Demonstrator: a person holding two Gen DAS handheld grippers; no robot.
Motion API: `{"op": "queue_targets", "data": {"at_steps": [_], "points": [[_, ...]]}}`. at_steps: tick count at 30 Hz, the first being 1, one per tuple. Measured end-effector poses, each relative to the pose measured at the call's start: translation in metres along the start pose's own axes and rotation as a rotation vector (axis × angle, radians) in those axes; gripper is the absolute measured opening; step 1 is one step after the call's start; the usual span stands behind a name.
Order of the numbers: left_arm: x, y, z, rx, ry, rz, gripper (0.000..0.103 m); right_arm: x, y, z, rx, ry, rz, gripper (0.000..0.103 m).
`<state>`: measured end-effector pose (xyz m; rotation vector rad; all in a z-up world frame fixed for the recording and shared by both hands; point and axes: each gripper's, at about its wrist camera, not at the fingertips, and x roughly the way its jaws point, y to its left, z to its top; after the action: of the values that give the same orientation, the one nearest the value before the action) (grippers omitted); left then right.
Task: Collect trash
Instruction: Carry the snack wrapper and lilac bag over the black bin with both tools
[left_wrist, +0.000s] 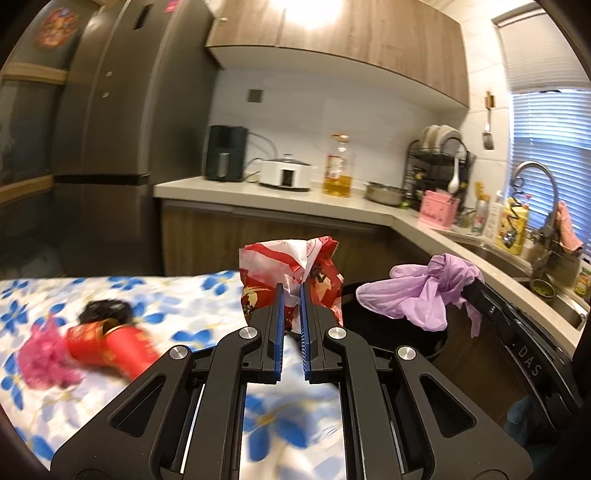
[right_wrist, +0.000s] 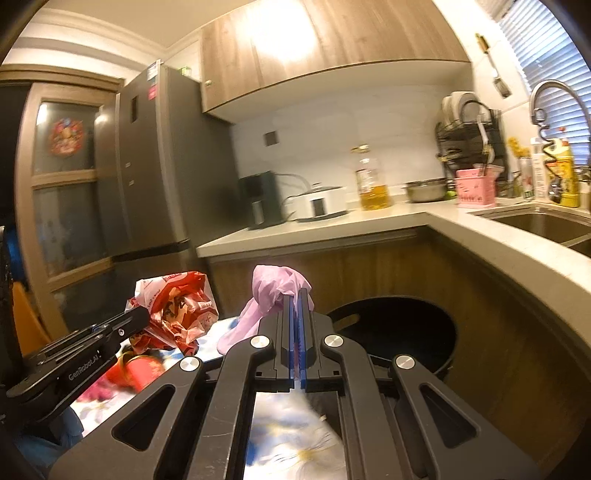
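- The desk (left_wrist: 110, 291), under a blue-flowered cloth, carries a red cup (left_wrist: 110, 341), a pink tuft and something black, uncollected.
- The black bin (right_wrist: 399, 332) stands beside the desk edge; I cannot tell what it holds.
- The left claw (left_wrist: 291, 295) is clenched on a red-and-white wrapper (left_wrist: 288, 269), lifted near the bin.
- The right claw (right_wrist: 294, 299) pinches a purple glove (right_wrist: 266, 299) near the rim; I'd say dropping comes next: carry both over the opening, then release.

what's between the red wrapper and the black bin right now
The purple glove, pinched in the right tongs, hangs between the red wrapper and the black bin; the right wrist view shows it.
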<state>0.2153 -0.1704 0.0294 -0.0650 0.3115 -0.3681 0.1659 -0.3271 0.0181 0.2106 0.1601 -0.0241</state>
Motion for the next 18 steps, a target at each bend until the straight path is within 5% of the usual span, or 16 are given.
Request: {"op": "queue_targets", "data": {"at_steps": [18], "points": [[0.072,-0.074,0.009,0.064,0.021,-0.108,0.007,0.021,-0.07,0.018,0.057,-0.018,-0.138,0.002]]}}
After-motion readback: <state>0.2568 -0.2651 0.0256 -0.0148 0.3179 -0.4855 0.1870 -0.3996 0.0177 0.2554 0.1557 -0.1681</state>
